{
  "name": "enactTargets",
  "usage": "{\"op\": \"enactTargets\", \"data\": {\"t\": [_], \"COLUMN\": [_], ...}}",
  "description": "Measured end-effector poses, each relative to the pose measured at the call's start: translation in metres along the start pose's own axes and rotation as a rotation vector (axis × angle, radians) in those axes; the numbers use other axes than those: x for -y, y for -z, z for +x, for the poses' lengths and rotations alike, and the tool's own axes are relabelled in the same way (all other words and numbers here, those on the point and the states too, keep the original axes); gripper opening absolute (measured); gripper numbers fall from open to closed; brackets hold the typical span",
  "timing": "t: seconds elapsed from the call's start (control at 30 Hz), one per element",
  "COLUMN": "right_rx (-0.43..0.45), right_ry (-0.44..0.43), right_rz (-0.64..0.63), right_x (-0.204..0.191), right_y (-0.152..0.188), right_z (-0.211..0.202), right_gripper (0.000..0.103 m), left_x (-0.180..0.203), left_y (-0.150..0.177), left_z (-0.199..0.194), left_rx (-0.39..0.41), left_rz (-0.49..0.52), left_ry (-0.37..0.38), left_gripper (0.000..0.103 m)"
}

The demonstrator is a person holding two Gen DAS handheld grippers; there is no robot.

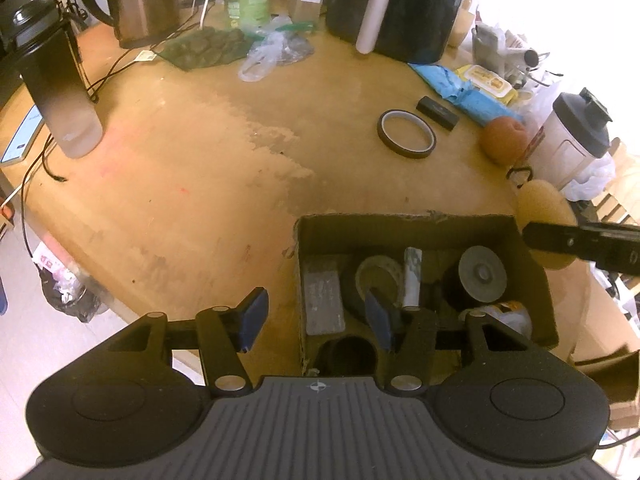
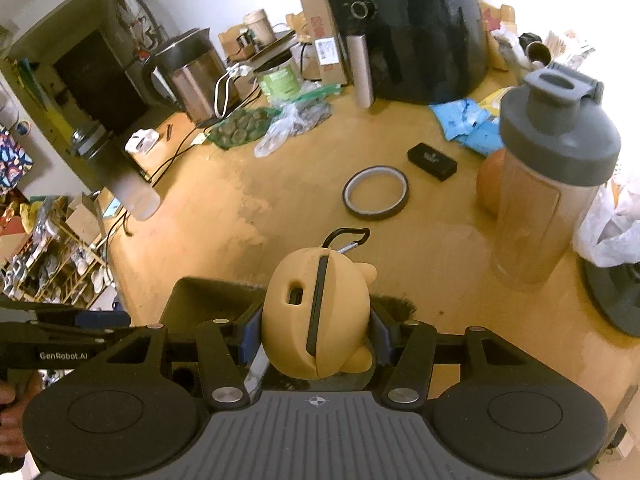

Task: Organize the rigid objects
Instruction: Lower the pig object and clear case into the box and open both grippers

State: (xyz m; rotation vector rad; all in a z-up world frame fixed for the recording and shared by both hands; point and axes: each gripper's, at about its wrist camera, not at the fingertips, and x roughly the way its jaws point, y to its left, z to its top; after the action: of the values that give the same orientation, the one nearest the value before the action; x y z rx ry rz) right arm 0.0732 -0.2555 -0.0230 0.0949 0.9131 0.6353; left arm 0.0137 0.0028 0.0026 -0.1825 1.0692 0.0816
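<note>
With our right gripper (image 2: 316, 330) pinching the case (image 2: 316, 316) and left gripper (image 1: 316, 320) spread empty, we next lower it into the box (image 1: 536, 280) at six o'clock.

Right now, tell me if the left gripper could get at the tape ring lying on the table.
Probably yes. The left gripper is open with nothing between its fingers, and the tape ring lies flat in the open. Only the cardboard box sits between them, so it would need to pass over that.
</note>
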Motion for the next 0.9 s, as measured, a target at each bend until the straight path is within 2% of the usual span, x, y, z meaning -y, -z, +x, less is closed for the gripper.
{"op": "enactTargets", "data": {"t": [0.43,0.5,0.6,0.9], "right_rx": [-0.069,-0.103,-0.117,-0.156], "right_ry": [-0.101,-0.112,-0.114,-0.071], "right_rz": [-0.085,-0.101,-0.113,-0.102], "right_x": [-0.037,-0.041,-0.045,-0.037], "right_y": [0.008,0.01,0.012,0.021], "right_z": [0.012,0.018,0.019,0.024], "right_gripper": [0.059,0.067,0.087,0.096], "left_x": [-0.012,-0.014,-0.016,-0.015], "left_y": [0.008,0.008,0.009,0.009], "left_z": [-0.014,-0.015,-0.017,-0.013], "left_rx": [0.029,0.033,0.037,0.02], "left_rz": [-0.043,-0.049,-0.059,-0.047], "left_ry": [-0.007,-0.009,-0.014,-0.033], "left_gripper": [0.053,0.053,0.053,0.053]}}
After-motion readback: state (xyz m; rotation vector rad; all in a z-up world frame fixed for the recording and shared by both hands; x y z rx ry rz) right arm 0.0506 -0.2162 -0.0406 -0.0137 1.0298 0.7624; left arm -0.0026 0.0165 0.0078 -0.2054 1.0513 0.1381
